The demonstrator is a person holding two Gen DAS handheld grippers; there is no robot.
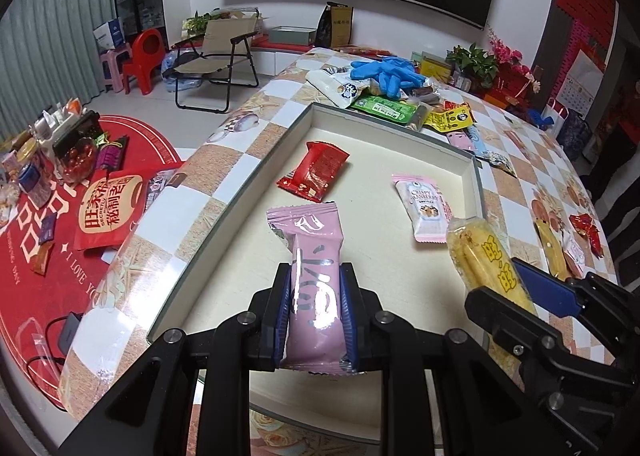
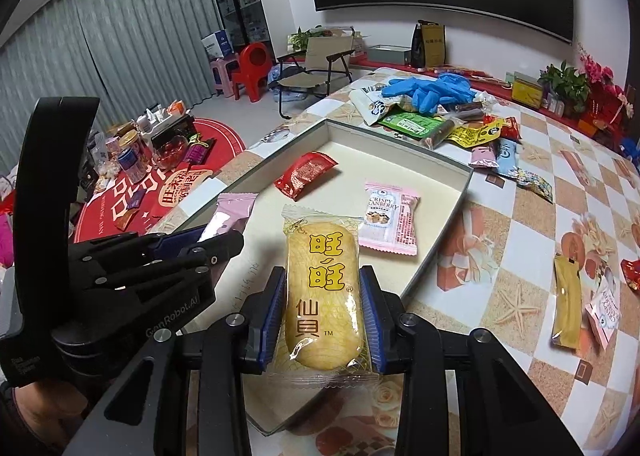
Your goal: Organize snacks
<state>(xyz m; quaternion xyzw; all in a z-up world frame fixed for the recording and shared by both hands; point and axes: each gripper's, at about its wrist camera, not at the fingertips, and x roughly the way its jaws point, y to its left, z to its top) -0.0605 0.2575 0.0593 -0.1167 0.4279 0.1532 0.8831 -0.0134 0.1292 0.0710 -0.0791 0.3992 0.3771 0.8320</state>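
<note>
Now, over the tray point(image 1: 192, 288) on the counter point(image 2: 532, 232), left hand-held gripper point(image 1: 315, 316) clamped mid-body on a light, crinkly pink snack pack point(image 1: 316, 288), right hand-held gripper point(image 2: 325, 320) pinching the brittle yellow rice cracker point(image 2: 322, 288) across its waist.

The pink packet point(image 2: 390, 218) reads "CRISPY", then perhaps "CRANBERRY".

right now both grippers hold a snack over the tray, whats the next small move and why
Probably lower the left gripper and release the pink packet onto the bare tray floor before the red packet: its jaws pinch it above open space.
</note>
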